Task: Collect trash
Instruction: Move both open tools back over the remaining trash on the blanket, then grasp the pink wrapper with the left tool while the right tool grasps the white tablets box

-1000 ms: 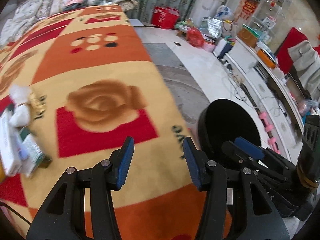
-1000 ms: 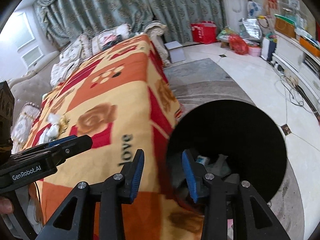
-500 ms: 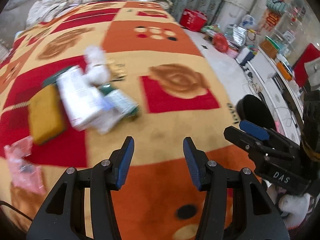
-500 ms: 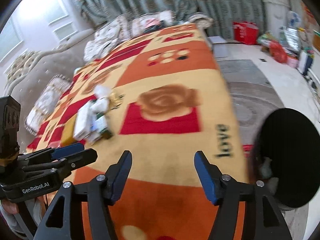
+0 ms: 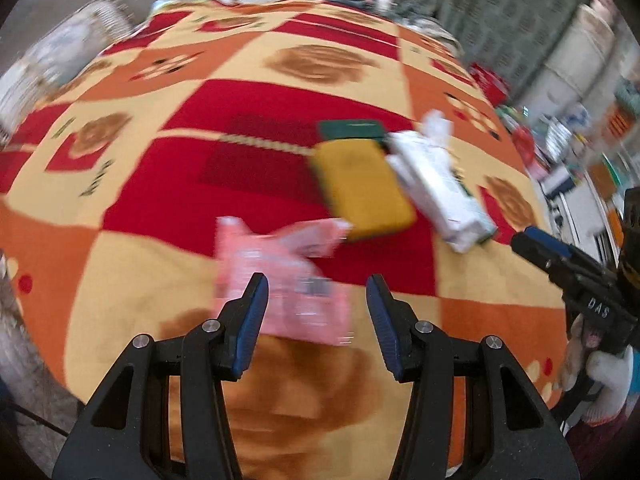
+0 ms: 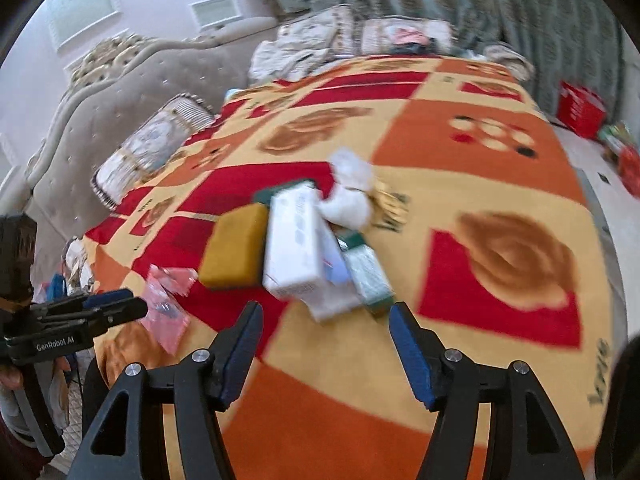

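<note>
- The blanket (image 6: 460, 184) is a soft, matt woven or fleece cloth, fuzzy in look, printed in red, orange and cream.
- The pink wrapper (image 5: 288, 280) is thin, glossy, crinkled plastic film.
- The yellow sponge (image 5: 362, 188) looks matt and porous, with a darker green layer at its edge.
- The white carton (image 6: 296, 248) is smooth printed card with a slight sheen.
- The crumpled tissue (image 6: 352, 192) is soft, matt white paper.
- The green packet (image 6: 368, 276) has a shiny film surface.
- The left gripper (image 5: 316, 312) and right gripper (image 6: 326, 340) are matt black plastic with blue rubbery pads (image 5: 252, 320) and bright metal screw heads.
- The headboard (image 6: 120, 92) is tufted grey upholstery.
</note>
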The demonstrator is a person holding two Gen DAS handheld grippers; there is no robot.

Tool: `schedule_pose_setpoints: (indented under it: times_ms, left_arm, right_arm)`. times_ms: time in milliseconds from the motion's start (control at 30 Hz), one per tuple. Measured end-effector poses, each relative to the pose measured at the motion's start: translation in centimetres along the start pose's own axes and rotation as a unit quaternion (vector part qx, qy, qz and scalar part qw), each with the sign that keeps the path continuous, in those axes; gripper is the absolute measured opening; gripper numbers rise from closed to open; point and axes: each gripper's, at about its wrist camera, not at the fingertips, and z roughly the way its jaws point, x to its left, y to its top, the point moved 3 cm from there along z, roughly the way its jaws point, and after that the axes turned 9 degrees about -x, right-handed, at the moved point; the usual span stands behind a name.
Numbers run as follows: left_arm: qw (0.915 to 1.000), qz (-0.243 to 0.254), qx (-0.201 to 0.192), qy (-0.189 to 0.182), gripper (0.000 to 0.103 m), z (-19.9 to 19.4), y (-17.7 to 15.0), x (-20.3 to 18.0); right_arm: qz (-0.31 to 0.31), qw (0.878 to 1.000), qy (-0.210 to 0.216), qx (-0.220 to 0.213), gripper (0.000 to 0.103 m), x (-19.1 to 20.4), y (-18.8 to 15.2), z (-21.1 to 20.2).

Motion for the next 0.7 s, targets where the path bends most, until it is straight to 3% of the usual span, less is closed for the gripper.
schedule_pose_setpoints:
  times_ms: [233,400,700]
  left_arm:
    - [0.9996,-0.026,-0.001,-0.008,0.05,1.2,0.2,3.2]
    - [0.999,-0.03,0.016,-0.029,0.05,3.5,0.2,3.3]
    - [0.9998,-0.005,0.011,-0.015,0.052,5.5,0.3,2.9]
  right_arm:
    - [-0.044,0.999,-0.004,0.016,0.063,2.8,2.3,5.7]
    - [-0.061,0.997,-0.019,0.036,0.063,2.9,2.7,8.4]
    - [-0.077,0.995,-0.026,0.053,0.063,3.0,2.9,11.0]
